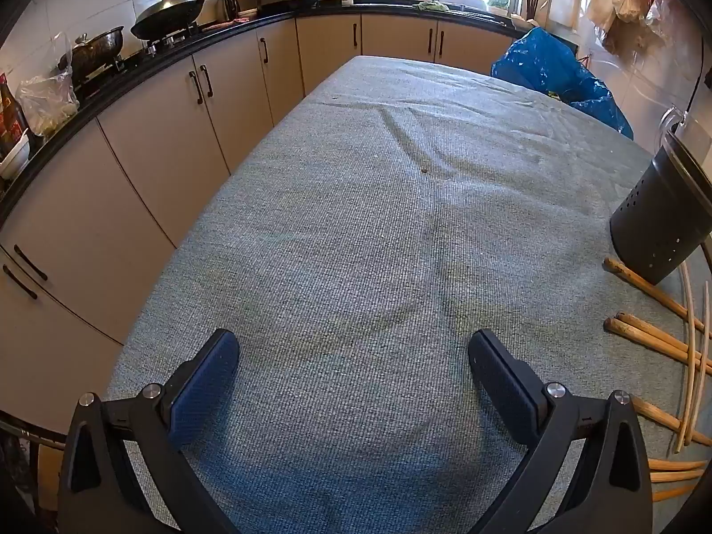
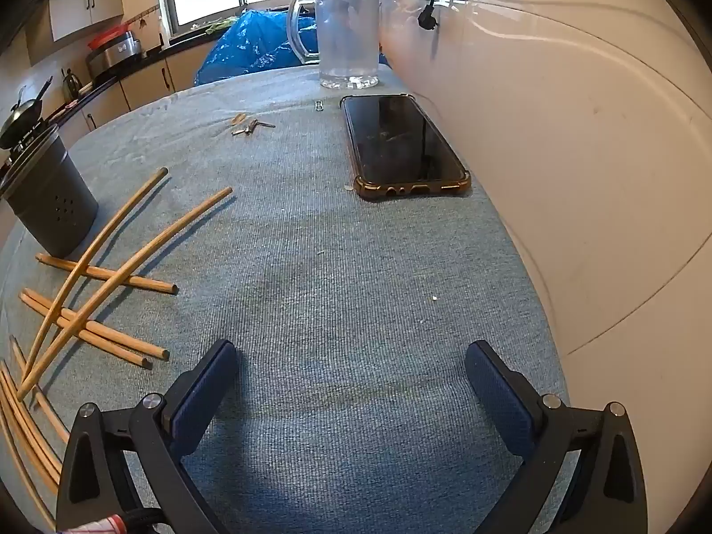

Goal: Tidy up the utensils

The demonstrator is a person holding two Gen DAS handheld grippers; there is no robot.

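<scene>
Left wrist view: left gripper (image 1: 353, 358) spread wide, nothing between the blue pads (image 1: 204, 385), poised over bare grey-green tablecloth (image 1: 356, 222). Far to the right, a dark perforated holder (image 1: 663, 218) standing upright near the cloth's edge; just beside its base and nearer the camera, wooden chopsticks (image 1: 658, 338) scattered flat, several crossing one another. No view into the holder from here, so cannot tell whether anything is already inside.

Right wrist view: right gripper (image 2: 351, 369) likewise fully parted and empty, aimed down the table. Chopsticks (image 2: 102, 285) strewn at left in a loose crossed heap, more running along the lower left edge; holder (image 2: 51, 204) upright just behind them, one stick lying close by its base. Farther off, a phone (image 2: 400, 147) in a brown case beside the wall, a clear mug (image 2: 347, 31), small keys (image 2: 251, 127).

Judging by this: sorting barely begun, if at all. Every visible chopstick loose on the cloth, none gripped; all left to gather and drop into the holder.
</scene>
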